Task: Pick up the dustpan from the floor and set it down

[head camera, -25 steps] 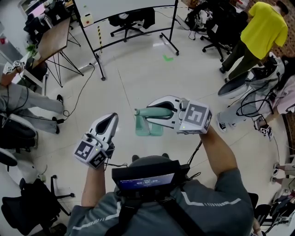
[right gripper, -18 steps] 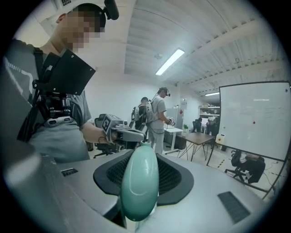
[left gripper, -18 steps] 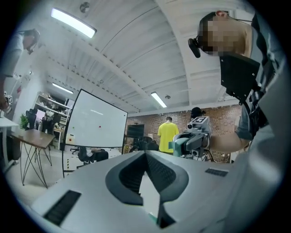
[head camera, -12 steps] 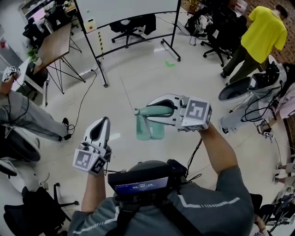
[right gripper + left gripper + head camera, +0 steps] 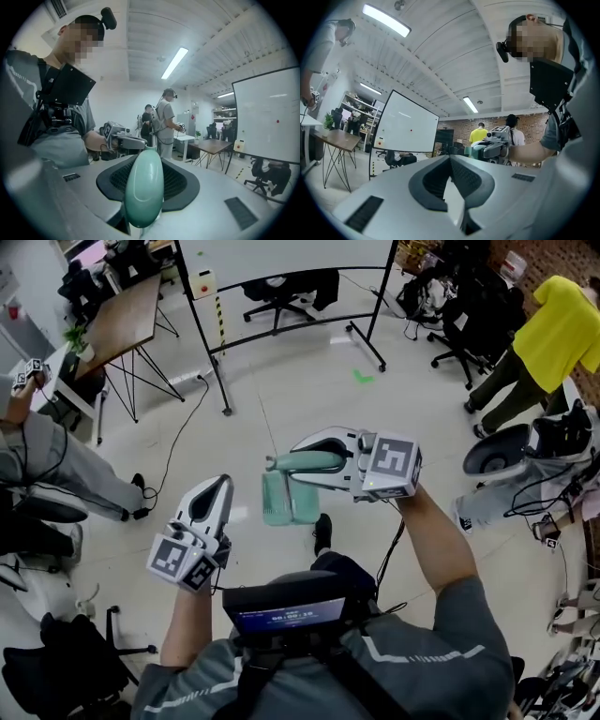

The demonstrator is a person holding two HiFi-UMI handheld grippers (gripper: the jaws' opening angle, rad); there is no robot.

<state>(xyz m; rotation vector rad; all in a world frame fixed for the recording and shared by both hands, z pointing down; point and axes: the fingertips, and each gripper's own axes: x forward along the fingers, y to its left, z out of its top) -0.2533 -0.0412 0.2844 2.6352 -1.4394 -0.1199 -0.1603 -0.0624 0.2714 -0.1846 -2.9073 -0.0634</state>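
Handle end of dustpan [image 5: 279,501] hidden within right gripper [image 5: 300,461]; person in yellow [image 5: 562,329] cut off by right edge; seated person [image 5: 47,460] cut off by left edge.

head view steeply down, gripper views level, sharing whiteboard [image 5: 281,259]

dustpan [image 5: 286,502] 1 | tools 2: left tool [image 5: 221,486], right tool [image 5: 298,462] | whiteboard [image 5: 281,259] 1 | wooden table [image 5: 127,320] 1

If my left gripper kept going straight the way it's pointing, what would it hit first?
Probably the whiteboard on its stand; nothing nearer shows ahead of the left gripper, though depth is unclear.
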